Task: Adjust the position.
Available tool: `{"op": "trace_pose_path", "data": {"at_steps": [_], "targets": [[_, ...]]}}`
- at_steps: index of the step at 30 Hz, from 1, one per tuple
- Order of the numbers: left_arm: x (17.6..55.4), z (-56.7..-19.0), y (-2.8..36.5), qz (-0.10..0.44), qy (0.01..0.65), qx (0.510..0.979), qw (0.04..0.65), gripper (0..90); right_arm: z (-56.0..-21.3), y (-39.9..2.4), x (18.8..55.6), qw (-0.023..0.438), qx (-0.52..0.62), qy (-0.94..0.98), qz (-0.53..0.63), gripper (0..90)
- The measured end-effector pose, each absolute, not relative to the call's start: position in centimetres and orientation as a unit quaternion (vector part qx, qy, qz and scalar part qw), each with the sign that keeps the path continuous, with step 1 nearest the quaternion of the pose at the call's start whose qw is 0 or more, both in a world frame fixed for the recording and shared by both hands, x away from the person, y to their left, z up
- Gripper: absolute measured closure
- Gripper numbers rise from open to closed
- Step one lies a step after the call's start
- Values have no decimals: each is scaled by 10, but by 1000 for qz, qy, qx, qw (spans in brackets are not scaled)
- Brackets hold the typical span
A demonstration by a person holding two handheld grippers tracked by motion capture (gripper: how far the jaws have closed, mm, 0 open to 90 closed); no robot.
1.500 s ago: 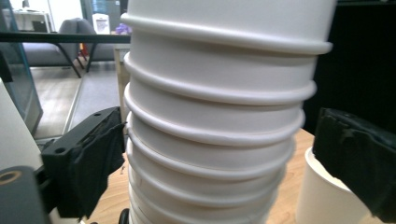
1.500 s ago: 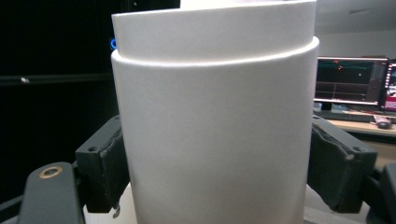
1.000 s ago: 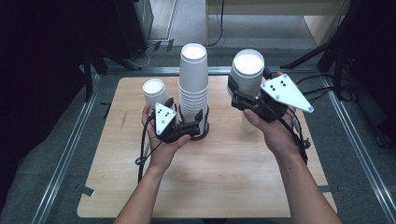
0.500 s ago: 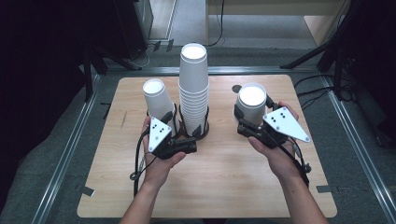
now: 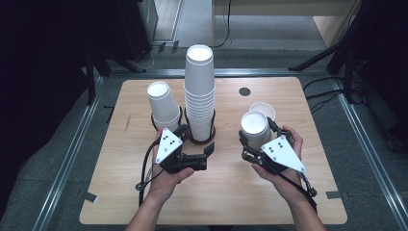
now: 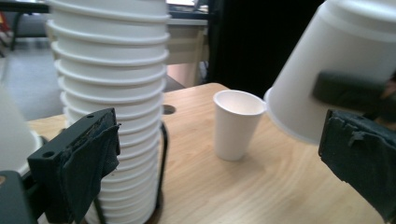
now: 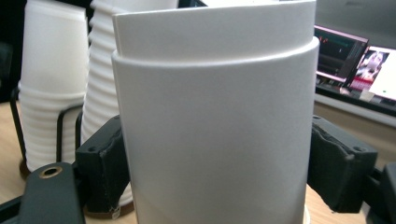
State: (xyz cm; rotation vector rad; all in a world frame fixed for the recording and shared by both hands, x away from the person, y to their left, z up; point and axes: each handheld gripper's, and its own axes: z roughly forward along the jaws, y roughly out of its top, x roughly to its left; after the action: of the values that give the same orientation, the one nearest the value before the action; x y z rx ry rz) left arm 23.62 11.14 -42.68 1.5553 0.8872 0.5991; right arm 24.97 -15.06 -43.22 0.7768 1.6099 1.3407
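Held item: white paper cup, upside down (image 5: 255, 129), base uppermost, tilted slightly; it sits between the jaws of the right gripper (image 5: 260, 144), above the light wooden tabletop (image 5: 216, 192).
Right gripper state: clamped on the upside-down cup. In the right gripper view both black padded jaws press against opposite sides of the cup wall (image 7: 215, 126), near its lower half.
Right gripper position: on the right side of the tabletop, held in the person's right hand (image 5: 284, 166), grey three-cornered plate facing up.
Upright cup: a single white paper cup standing mouth up (image 5: 263, 110) on the tabletop, just behind the held cup. In the left gripper view the rim of the held cup (image 6: 336, 70) hangs just beside and above the upright cup (image 6: 236, 122); whether they touch cannot be told.
Left gripper state: jaws apart, nothing between the pads.
Left gripper position: the left gripper (image 5: 208, 151) lies low over the tabletop in the person's left hand (image 5: 166, 175), jaws pointing toward the right gripper, just in front of the tall stack's base.
Tall stack: tall stack of upside-down white paper cups (image 5: 199, 94) in a black wire ring holder, centre of the table; close beside the near jaw in the left gripper view (image 6: 112, 93).
Short stack: shorter stack of upside-down white paper cups (image 5: 163, 103) in a second ring holder, left of the tall stack.
Table mark: small dark round disc (image 5: 245, 91) set in the tabletop behind the upright cup.
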Motion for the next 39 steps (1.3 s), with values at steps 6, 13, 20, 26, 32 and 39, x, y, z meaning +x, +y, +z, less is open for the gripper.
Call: {"op": "trace_pose_path", "data": {"at_steps": [6, 13, 20, 26, 32, 39], "targets": [[229, -426, 105, 241, 354, 691, 583, 0, -447, -142, 241, 475, 275, 663, 509, 179], [226, -429, 102, 223, 336, 706, 583, 0, -460, -133, 232, 528, 217, 678, 463, 179], [223, -432, 96, 202, 320, 722, 579, 0, -466, -128, 228, 541, 188, 686, 449, 179], [219, -434, 86, 192, 301, 736, 576, 0, -474, -123, 224, 553, 153, 694, 434, 179], [218, -435, 80, 192, 298, 743, 569, 5, -478, -118, 220, 548, 124, 703, 437, 179], [217, -436, 79, 185, 296, 745, 569, 17, -478, -115, 216, 545, 106, 705, 441, 179]]}}
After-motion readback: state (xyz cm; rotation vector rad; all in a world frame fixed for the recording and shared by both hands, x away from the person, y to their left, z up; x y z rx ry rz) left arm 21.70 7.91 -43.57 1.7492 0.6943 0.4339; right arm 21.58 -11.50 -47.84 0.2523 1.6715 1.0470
